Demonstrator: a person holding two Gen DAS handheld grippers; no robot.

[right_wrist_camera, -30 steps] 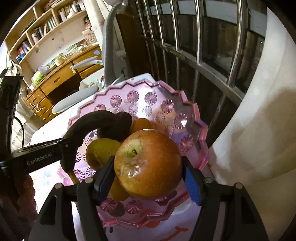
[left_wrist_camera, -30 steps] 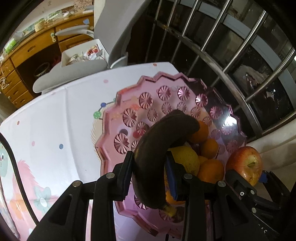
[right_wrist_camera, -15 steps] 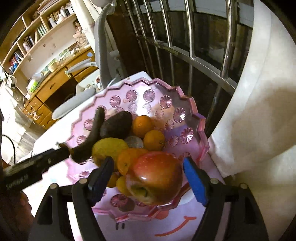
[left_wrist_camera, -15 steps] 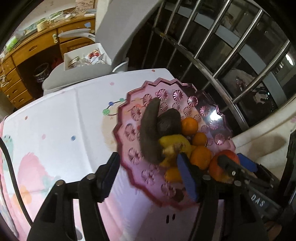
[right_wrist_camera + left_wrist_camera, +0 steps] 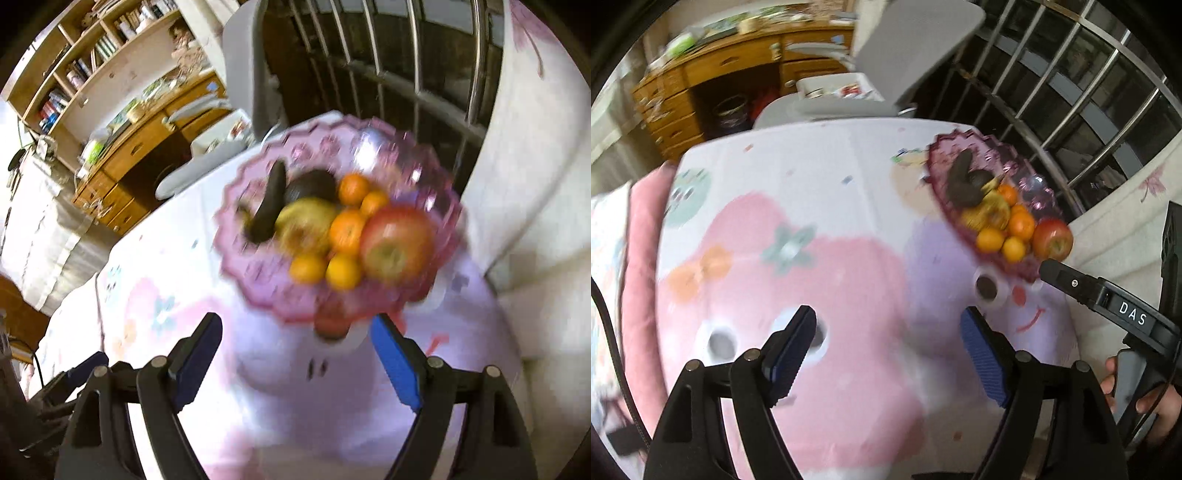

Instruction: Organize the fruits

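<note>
Now both grippers stand wide apart and hold nothing, their jaws having just been opening. The left gripper [image 5: 888, 354] hangs over the patterned tablecloth [image 5: 798, 229] of the table, with only cloth between its blue pads. Up and to its right, well apart from it, sits the pink scalloped bowl [image 5: 936, 162] with the fruit piled in it: a dark banana [image 5: 960, 181], several oranges [image 5: 1021, 225] and a red apple [image 5: 1052, 240] at the near right edge. The right gripper [image 5: 295, 354] is empty too, the same bowl [image 5: 236, 229] lying just ahead of its fingertips. In its view the apple [image 5: 397, 243] rests toward the right, the oranges [image 5: 345, 230] to the apple's left, the banana [image 5: 269, 206] at the far left. Both views are blurred
</note>
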